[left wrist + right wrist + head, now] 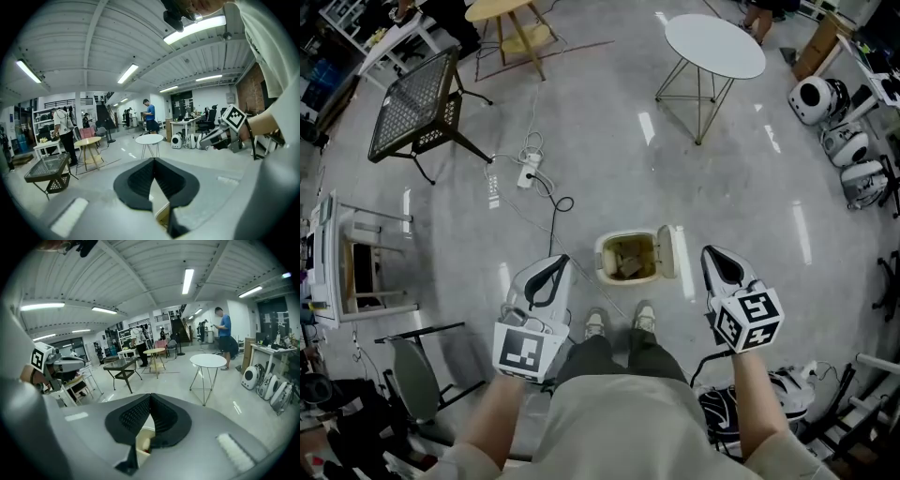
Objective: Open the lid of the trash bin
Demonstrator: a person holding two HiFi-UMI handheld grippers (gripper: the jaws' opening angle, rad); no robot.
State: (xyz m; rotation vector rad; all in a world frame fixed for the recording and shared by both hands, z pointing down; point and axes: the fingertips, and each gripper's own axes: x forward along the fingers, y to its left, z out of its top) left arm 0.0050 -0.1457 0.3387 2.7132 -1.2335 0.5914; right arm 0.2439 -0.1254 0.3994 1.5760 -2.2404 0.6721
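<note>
A small cream trash bin (604, 259) stands on the concrete floor just in front of the person's feet. Its lid (666, 251) is swung up to the right, and rubbish shows inside. My left gripper (562, 259) hangs to the left of the bin, its black jaw tips touching, holding nothing. My right gripper (708, 251) hangs right of the lid, also shut and empty. A bit of the bin (162, 213) shows below the closed left gripper (153, 159) in the left gripper view. The bin (142, 440) also shows below the right gripper (150, 394).
A power strip with cables (528, 170) lies on the floor beyond the bin. Further off stand a white round table (714, 45), a black mesh table (417, 98) and a wooden stool (511, 19). White devices (814, 98) line the right side. Racks stand at left.
</note>
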